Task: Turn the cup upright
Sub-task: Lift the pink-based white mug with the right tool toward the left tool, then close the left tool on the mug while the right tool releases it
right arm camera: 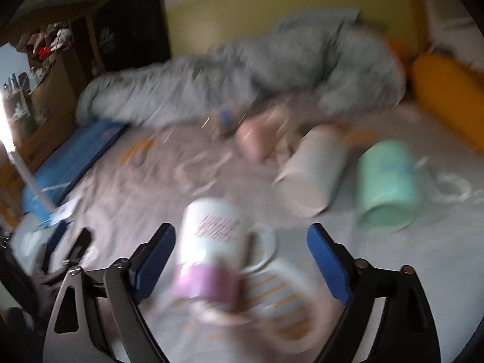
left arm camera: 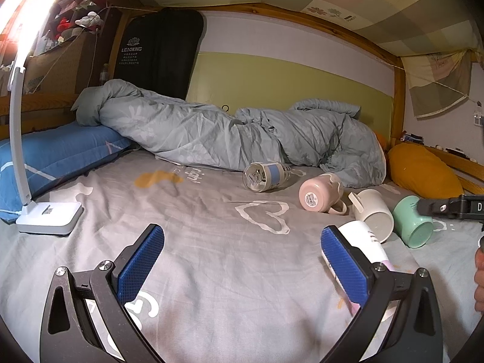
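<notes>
Several cups lie on the grey bed sheet [left arm camera: 211, 242]. A white cup with a pink band [right arm camera: 211, 251] lies between my right gripper's open fingers; it also shows in the left wrist view [left arm camera: 366, 242] just right of my left gripper's right finger. A white mug [left arm camera: 373, 213], a mint green mug [left arm camera: 413, 222] and a pink mug [left arm camera: 317, 192] lie on their sides further back. My left gripper [left arm camera: 242, 260] is open and empty over the sheet. My right gripper [right arm camera: 242, 260] is open around the white-pink cup; the right view is blurred.
A clear glass bottle with a blue label [left arm camera: 266, 177] lies by the crumpled grey duvet [left arm camera: 227, 133]. A white desk lamp [left arm camera: 48, 214] stands at the left. A blue pillow [left arm camera: 60, 151] is left, an orange cushion [left arm camera: 423, 169] right.
</notes>
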`<action>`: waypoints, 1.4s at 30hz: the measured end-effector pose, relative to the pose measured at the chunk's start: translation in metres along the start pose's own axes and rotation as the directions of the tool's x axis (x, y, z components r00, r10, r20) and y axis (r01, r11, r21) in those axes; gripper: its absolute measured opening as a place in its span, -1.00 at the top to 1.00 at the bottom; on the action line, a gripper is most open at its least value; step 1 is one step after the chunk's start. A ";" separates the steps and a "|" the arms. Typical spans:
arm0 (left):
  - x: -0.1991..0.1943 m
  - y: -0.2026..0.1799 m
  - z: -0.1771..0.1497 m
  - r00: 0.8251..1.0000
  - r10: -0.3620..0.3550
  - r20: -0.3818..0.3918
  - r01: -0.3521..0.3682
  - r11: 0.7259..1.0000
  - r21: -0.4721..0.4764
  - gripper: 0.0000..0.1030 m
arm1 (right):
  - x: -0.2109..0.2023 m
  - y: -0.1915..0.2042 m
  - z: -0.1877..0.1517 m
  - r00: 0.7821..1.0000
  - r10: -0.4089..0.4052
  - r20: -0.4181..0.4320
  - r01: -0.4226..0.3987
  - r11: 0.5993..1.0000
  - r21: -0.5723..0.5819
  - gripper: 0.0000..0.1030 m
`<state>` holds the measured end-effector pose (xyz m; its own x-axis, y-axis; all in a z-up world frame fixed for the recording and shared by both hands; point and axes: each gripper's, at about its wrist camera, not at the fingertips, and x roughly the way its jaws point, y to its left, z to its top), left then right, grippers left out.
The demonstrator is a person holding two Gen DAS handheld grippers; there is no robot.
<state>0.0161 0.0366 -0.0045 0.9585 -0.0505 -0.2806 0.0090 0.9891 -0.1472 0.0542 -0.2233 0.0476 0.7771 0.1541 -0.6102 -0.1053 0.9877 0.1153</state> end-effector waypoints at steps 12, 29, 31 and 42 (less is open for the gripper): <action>-0.001 -0.001 0.000 1.000 -0.009 0.007 0.009 1.000 0.008 -1.00 | -0.020 -0.049 -0.052 0.902 -0.168 0.399 0.180 0.984 0.009 -1.00; -0.013 -0.037 0.014 0.991 0.032 -0.130 -0.034 0.999 -0.009 -1.00 | -0.014 -0.038 -0.059 0.906 -0.202 0.373 0.233 0.972 -0.039 -1.00; -0.021 -0.053 0.026 0.991 0.030 -0.132 -0.027 0.999 0.025 -1.00 | -0.012 -0.037 -0.059 0.908 -0.204 0.366 0.235 0.971 -0.043 -1.00; -0.022 -0.093 0.084 0.945 -0.056 -0.321 0.049 0.998 -0.029 -1.00 | -0.013 -0.049 -0.059 0.904 -0.198 0.378 0.208 0.978 0.014 -1.00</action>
<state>0.0183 -0.0425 0.0948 0.8142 -0.1475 -0.5615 0.0476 0.9809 -0.1886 0.0126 -0.2718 0.0037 0.9582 -0.0659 -0.2785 0.0677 0.9977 -0.0030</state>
